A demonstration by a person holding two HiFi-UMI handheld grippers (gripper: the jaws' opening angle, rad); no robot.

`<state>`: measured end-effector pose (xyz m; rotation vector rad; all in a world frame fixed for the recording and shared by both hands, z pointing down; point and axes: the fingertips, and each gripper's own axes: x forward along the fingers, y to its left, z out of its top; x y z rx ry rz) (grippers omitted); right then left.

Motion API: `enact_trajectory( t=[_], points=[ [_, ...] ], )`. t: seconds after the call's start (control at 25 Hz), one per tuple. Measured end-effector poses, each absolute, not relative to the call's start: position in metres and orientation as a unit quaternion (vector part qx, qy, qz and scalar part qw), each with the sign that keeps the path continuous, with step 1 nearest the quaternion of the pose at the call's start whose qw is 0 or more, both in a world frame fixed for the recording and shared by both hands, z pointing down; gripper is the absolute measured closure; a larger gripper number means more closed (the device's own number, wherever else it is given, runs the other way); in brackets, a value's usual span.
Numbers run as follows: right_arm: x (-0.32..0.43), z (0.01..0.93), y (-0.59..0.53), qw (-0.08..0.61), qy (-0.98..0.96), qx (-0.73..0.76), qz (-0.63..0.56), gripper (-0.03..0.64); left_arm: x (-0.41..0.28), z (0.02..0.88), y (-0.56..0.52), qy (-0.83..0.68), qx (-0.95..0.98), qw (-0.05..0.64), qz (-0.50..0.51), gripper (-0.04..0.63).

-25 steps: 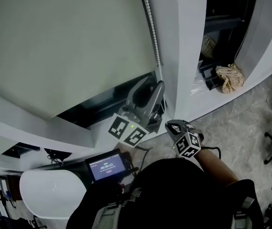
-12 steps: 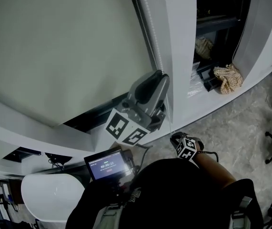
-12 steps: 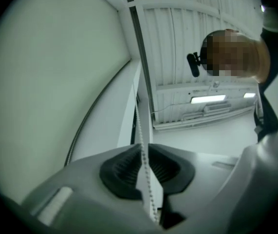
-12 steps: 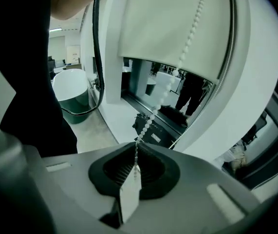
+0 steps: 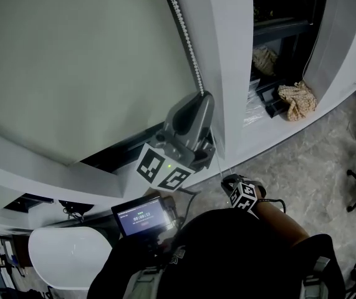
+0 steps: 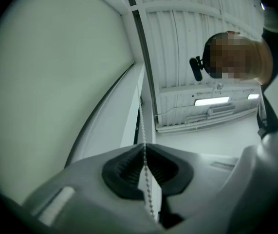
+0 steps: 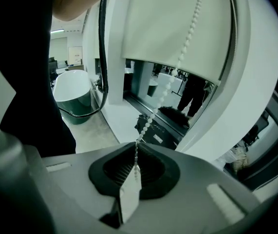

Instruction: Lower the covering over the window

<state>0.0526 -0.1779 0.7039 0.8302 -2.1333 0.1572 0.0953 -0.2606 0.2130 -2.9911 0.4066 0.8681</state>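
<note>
While one roller blind [image 5: 72, 61] hangs, bead chain [image 5: 187, 36]: one.
Left gripper [image 6: 145, 145]: fingers [image 6: 121, 172] just closed onto bead chain.
Right gripper [image 7: 136, 144]: fingers [image 7: 112, 172] clamped on bead chain.

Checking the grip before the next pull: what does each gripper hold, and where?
Both hold the bead chain: the left gripper, jaws just closed on it, higher up; the right gripper lower down.

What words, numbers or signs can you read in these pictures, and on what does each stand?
Screen at the person's chest: a row of digits like a timer, too small to read surely.
Marker cubes: black-and-white square patterns only, no letters.
White label on the dark box seen in the right gripper view: too blurred to read.
No other text.
</note>
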Motion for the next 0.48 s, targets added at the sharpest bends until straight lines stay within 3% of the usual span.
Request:
enact_trajectory(
  t=[0.2, 0.28, 0.36, 0.48],
  points=[
    [0.060, 0.721, -0.166, 0.409, -0.839, 0.336, 0.127, 0.600, 0.096, 0.250, -0.272, 0.134, -0.966, -0.021, 0.219, 0.584],
    [0.074, 0.725, -0.161, 0.370, -0.834, 0.366, 0.184, 0.586, 0.100, 0.301, -0.276, 0.147, -0.975, -0.045, 0.159, 0.584],
    [0.094, 0.710, -0.172, 0.273, -0.831, 0.420, 0.243, 0.535, 0.104, 0.373, -0.277, 0.154, -0.982, -0.065, 0.089, 0.584],
    [0.136, 0.626, -0.206, 0.048, -0.820, 0.500, 0.274, 0.554, 0.105, 0.482, -0.263, 0.162, -0.980, -0.112, -0.012, 0.584]
  ],
)
